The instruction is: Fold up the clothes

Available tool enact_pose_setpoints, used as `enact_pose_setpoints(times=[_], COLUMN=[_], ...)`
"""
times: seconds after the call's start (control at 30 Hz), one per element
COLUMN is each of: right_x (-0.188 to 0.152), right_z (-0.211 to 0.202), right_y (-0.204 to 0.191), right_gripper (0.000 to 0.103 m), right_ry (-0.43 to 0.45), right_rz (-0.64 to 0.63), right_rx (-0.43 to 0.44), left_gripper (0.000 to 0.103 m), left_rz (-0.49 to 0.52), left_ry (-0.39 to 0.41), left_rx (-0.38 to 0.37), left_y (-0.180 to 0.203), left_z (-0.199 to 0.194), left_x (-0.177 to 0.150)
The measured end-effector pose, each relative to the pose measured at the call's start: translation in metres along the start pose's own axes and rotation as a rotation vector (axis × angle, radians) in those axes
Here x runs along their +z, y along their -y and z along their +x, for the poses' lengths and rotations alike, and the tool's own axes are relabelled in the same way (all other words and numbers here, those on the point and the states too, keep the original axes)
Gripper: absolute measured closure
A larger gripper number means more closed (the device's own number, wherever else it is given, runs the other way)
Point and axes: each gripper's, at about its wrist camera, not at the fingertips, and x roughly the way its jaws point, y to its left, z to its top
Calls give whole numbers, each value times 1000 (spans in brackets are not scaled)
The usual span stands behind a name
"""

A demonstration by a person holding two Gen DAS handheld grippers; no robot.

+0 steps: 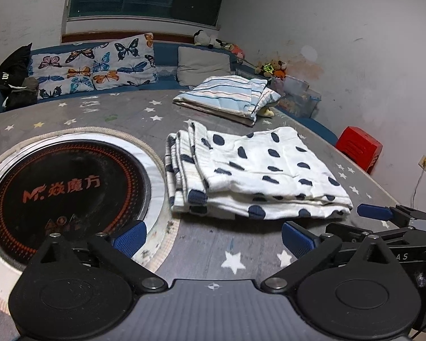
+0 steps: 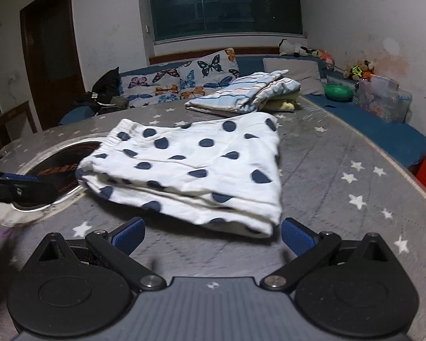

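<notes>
A white garment with dark blue dots [image 1: 255, 173] lies folded in several layers on the grey star-patterned table [image 1: 201, 244]; it also shows in the right wrist view [image 2: 190, 167]. My left gripper [image 1: 213, 237] is open and empty, just short of the garment's near edge. My right gripper [image 2: 213, 234] is open and empty, its fingers either side of the garment's near corner, not touching. The right gripper also shows at the right edge of the left wrist view [image 1: 383, 218]. The left gripper's finger [image 2: 20, 184] shows at the left of the right wrist view.
A round black induction cooktop [image 1: 65, 196] is set into the table left of the garment. A folded striped blue cloth [image 1: 227, 96] lies at the far side. Behind are a blue sofa with butterfly pillows [image 1: 99, 65], a red stool [image 1: 357, 147] and a clear storage box [image 2: 383, 99].
</notes>
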Motion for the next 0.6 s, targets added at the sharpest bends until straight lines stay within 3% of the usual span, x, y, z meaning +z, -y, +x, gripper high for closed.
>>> enact_pose_setpoints(times=[0.6], right_x=[-19], right_z=[-5], right_y=[-30], right_gripper=[0], right_ry=[-35], right_rz=[17], right_rx=[9], left_gripper=[0], left_rz=[-17], left_ry=[-41], left_rx=[19], left_y=[-12], left_z=[-20], left_x=[-31])
